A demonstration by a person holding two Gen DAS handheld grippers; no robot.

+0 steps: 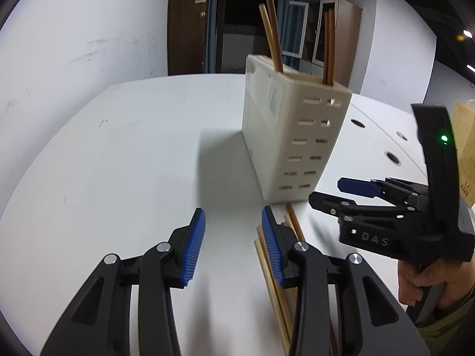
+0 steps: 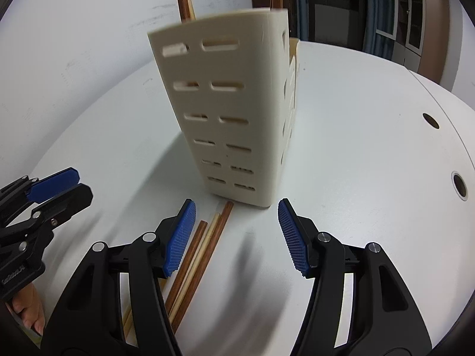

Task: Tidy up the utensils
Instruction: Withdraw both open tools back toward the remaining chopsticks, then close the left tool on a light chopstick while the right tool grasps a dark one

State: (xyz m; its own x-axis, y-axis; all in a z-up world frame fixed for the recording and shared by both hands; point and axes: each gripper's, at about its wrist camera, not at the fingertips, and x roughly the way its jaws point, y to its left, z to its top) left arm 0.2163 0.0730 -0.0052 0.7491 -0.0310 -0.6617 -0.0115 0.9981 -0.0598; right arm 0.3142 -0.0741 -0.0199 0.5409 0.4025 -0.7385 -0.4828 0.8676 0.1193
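**Loose chopsticks at the holder's foot: both grippers empty, pick-up pending**

Nearest: left gripper [image 1: 233,246], blue pads apart, nothing between them; its right finger overlaps the loose chopsticks [image 1: 274,281] lying on the desk [image 1: 118,163]. Right gripper [image 2: 236,237], pads standing wider apart, likewise empty; the same chopsticks [image 2: 197,255] lie just inside and under its left finger, tips pointing toward the holder. Mixed lot, dark brown and pale; count uncertain, since the fingers cover part of the bundle.

Middle: utensil holder [image 2: 225,112], cream, slotted walls, upright on the desk, its base touching or almost touching the tips of the loose sticks.

Farther: stored chopsticks [image 1: 274,32], already standing in the holder, in two separate groups. Beyond, round cable holes [image 2: 430,120] toward the desk's far right edge.

Step in hand, by judgement: approach for the next pick-up. The next move calls for centring one gripper over a single stick or pair, closing on it low against the desk, then tilting it upright for the holder's open top.
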